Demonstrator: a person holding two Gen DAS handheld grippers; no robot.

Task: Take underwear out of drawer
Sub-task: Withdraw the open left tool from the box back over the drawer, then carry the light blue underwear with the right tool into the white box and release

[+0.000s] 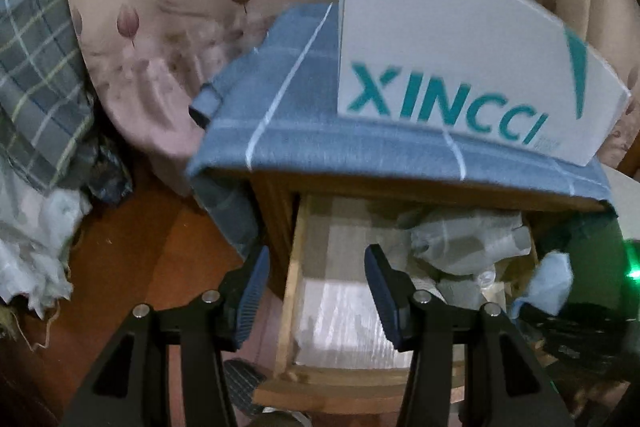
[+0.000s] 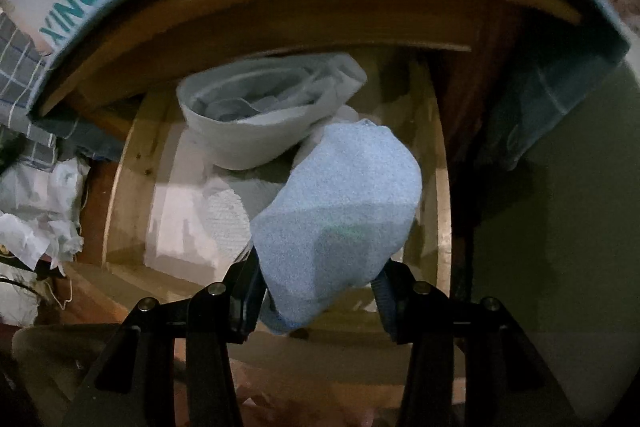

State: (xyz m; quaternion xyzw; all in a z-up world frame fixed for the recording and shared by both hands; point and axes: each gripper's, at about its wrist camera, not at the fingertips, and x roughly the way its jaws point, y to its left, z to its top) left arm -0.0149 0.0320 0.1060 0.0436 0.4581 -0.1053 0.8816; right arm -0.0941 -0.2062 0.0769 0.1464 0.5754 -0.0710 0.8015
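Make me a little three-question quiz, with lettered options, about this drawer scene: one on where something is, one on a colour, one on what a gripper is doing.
1. Where does the white box stand?
A. on the blue cloth over the cabinet
B. inside the drawer
C. on the floor

2. What colour is the garment between the right gripper's fingers?
A. red
B. light blue
C. black

3. What is the left gripper doing?
A. clamping the box
B. holding a white garment
C. standing open with nothing in it, above the drawer

Answers:
1 A: the box sits on the cloth, above the open drawer.
2 B: the right wrist view shows pale blue fabric pinched between the pads.
3 C: only the drawer's side and lining show between its pads.
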